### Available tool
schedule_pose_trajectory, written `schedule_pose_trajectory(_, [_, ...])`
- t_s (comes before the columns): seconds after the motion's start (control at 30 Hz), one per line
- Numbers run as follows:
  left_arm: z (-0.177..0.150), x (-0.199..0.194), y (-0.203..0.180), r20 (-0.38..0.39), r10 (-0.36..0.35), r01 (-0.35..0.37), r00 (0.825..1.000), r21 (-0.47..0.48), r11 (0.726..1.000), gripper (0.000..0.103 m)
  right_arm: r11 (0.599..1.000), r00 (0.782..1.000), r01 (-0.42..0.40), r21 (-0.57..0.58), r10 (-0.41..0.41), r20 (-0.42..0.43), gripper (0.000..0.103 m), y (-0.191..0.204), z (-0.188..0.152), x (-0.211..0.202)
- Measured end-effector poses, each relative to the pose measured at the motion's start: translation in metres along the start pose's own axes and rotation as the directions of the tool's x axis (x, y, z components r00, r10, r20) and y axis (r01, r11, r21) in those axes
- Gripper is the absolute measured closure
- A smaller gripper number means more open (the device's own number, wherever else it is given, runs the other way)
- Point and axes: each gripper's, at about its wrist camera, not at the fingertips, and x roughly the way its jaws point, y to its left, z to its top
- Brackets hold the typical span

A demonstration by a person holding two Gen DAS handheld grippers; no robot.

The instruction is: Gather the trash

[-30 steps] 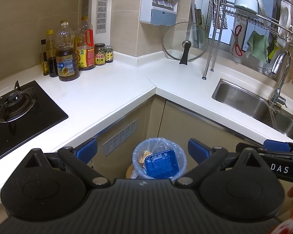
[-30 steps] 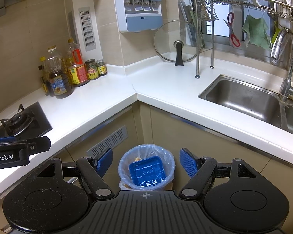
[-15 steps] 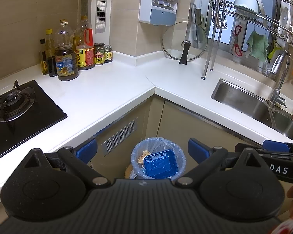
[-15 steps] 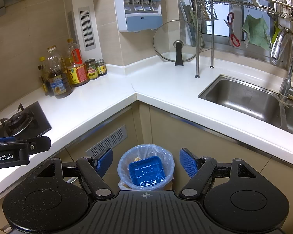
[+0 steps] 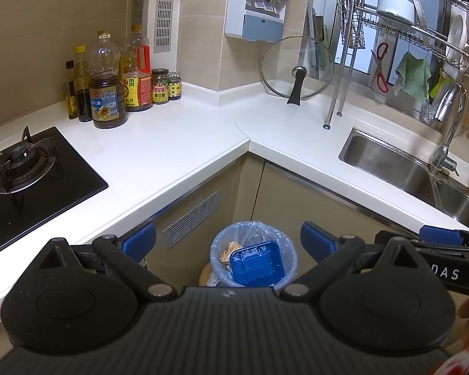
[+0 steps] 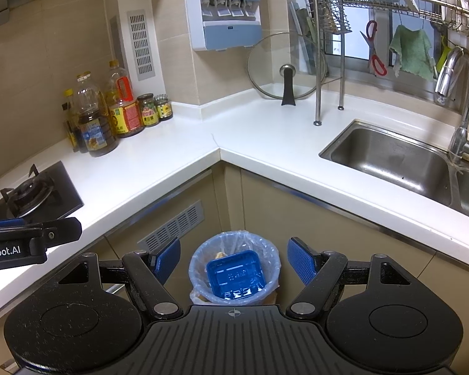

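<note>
Both sets of tongs are up over the kitchen corner, angled down, and both stand wide apart with nothing between the blue pads. The left gripper (image 5: 228,240) frames the bin below it; the right gripper (image 6: 233,261) does the same from a touch further right, and its black arm pokes into the left camera's edge at the right, just as the left one shows at the left edge of the right camera's view. Neither is touching anything.

Down on the floor, tucked into the angle of the beige cabinets, sits the trash bin (image 6: 234,276) with its pale blue liner bag. Inside it, lying tilted near the top, is a blue plastic tray (image 6: 236,275), and there's some crumpled yellowish scrap (image 5: 229,249) behind it at the back-left.

Out beyond that, the white countertop (image 5: 178,143) wraps the corner. Gas burner (image 5: 20,164) on the left, a cluster of oil and sauce bottles (image 5: 108,93) against the wall, a glass pot lid (image 5: 297,68) propped upright in the corner, and the steel sink (image 6: 394,159) with its tap on the right
</note>
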Motion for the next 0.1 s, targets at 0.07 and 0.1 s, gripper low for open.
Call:
schedule_pose_trajectory(0.07, [-0.0004,-0.0004,0.0003,0.004,0.0,0.0,1.0,-0.002,1.0,0.004,1.0,1.0,0.001,0.001,-0.001,0.0,0.028,-0.0001,-0.0001,0.0001])
schedule_pose_trajectory(0.1, [-0.0008,-0.0005,0.0003,0.004,-0.001,0.001,1.0,-0.002,1.0,0.004,1.0,1.0,0.001,0.002,-0.001,-0.001,0.028,-0.0003,-0.0002,0.0006])
